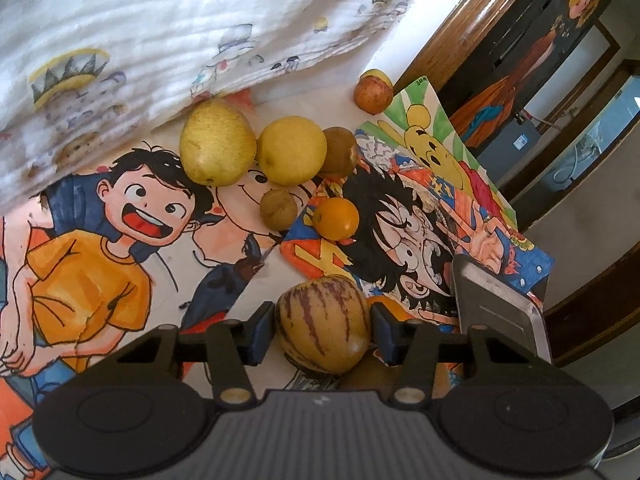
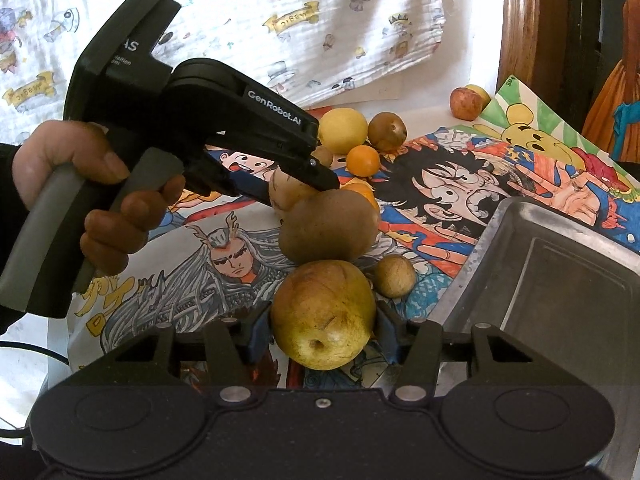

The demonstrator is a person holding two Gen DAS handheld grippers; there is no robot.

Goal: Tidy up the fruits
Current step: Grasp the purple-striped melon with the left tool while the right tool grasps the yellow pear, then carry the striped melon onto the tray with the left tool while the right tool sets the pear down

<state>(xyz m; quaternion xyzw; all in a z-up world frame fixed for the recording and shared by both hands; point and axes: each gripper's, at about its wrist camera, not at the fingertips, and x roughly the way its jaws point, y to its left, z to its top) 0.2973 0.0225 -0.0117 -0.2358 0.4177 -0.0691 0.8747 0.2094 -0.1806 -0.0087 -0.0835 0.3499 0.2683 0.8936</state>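
My left gripper [image 1: 324, 334] is shut on a cream fruit with purple stripes [image 1: 324, 322], held just above the cartoon posters. From the right wrist view the left gripper [image 2: 306, 188] is in a person's hand [image 2: 100, 204], and the striped fruit [image 2: 286, 194] is mostly hidden. My right gripper [image 2: 323, 336] is shut on a yellow-green pear [image 2: 324, 314]. Loose fruit lie beyond: a big yellow fruit [image 1: 218, 142], a round yellow one [image 1: 291, 150], a brown fruit [image 1: 339, 150], an orange [image 1: 335, 219] and a large brown fruit [image 2: 329, 226].
A metal tray [image 2: 552, 280] stands at the right, its corner [image 1: 496, 308] beside my left gripper. A reddish apple [image 1: 373, 94] sits at the far edge of the posters. A printed white cloth [image 1: 160, 40] hangs behind. A small brown fruit [image 2: 394, 276] lies next to the tray.
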